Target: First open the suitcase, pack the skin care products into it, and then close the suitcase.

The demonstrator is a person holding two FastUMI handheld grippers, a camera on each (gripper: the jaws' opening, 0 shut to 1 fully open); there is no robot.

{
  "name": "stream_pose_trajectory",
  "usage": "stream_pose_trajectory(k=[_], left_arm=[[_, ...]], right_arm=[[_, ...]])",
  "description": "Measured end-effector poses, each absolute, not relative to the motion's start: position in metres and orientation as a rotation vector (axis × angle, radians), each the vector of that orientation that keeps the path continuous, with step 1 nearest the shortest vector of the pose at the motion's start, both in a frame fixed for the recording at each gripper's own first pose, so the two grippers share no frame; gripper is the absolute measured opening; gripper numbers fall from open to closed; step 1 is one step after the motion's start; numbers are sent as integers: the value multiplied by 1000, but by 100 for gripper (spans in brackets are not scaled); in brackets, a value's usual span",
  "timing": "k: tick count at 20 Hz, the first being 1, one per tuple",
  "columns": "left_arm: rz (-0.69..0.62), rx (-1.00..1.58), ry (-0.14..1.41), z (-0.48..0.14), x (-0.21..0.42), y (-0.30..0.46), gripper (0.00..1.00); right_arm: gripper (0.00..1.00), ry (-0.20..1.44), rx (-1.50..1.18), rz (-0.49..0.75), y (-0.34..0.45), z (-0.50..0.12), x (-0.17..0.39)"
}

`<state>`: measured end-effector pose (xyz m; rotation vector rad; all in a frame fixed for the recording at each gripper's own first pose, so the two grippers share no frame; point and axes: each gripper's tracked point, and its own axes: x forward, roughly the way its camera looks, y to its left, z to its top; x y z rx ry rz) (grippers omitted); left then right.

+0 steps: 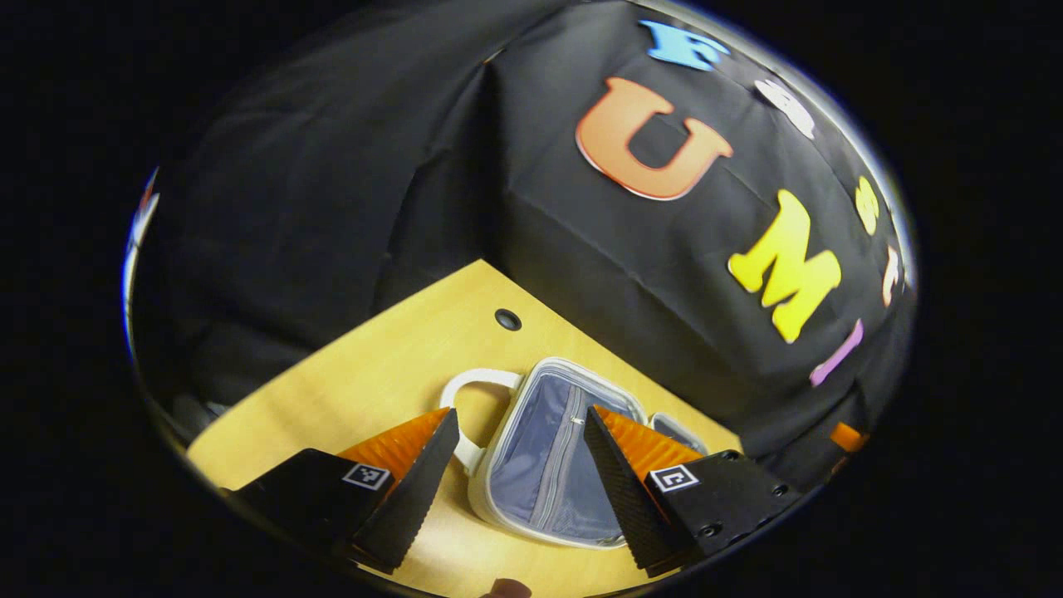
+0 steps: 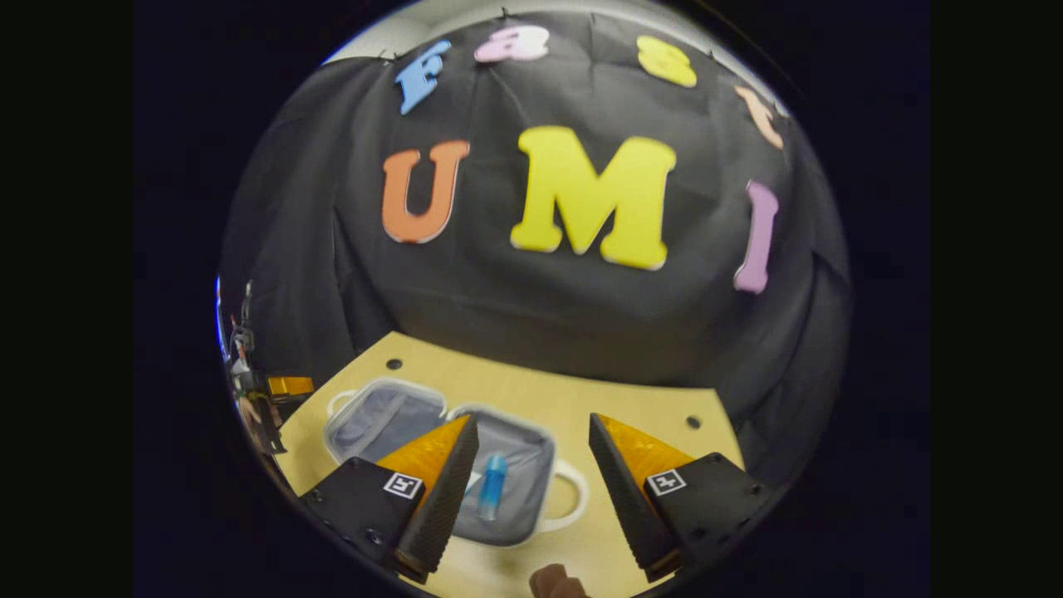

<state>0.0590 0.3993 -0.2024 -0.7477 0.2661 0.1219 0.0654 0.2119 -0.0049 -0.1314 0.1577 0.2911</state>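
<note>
The small white suitcase [image 2: 519, 465] lies open flat on the wooden table [image 2: 631, 399], both grey-lined halves facing up. In the right gripper view a blue bottle [image 2: 492, 486] lies in the half nearer my right gripper [image 2: 532, 418], which hovers open above that half and holds nothing. In the left gripper view the other half of the suitcase [image 1: 540, 465], with a zipped grey lining and a white handle [image 1: 469, 390], sits between the fingers of my left gripper [image 1: 521, 411]. This gripper is also open and holds nothing.
The table [image 1: 374, 365] ends at the black cloth wall close behind the suitcase. Small round holes [image 2: 394, 364] mark the tabletop near its back edge. An orange part [image 2: 289, 385] and some gear show at the table's left edge in the right gripper view.
</note>
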Motion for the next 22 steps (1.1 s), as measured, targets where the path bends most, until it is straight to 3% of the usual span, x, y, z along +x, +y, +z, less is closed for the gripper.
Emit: stream_pose_trajectory(k=[8,13,15,16,19,20,22], left_arm=[[96,-1194,337,-273,95,436,97],[26,-1324,304,-274,112,430,92],[24,-1365,287,-275,116,431,63],[26,-1379,296,-277,117,430,75],[12,-1380,355,-287,120,417,24],[28,-1370,368,-290,120,416,30],[58,-1347,388,-293,120,418,16]], right_arm=[[79,-66,-177,160,147,71,-3],[78,-51,-208,134,139,58,-15],[79,-32,-188,120,136,55,-17],[80,-32,-173,114,133,57,-19],[79,-44,-152,85,122,62,-26],[79,-51,-152,72,118,64,-28],[79,-60,-138,57,115,66,-30]])
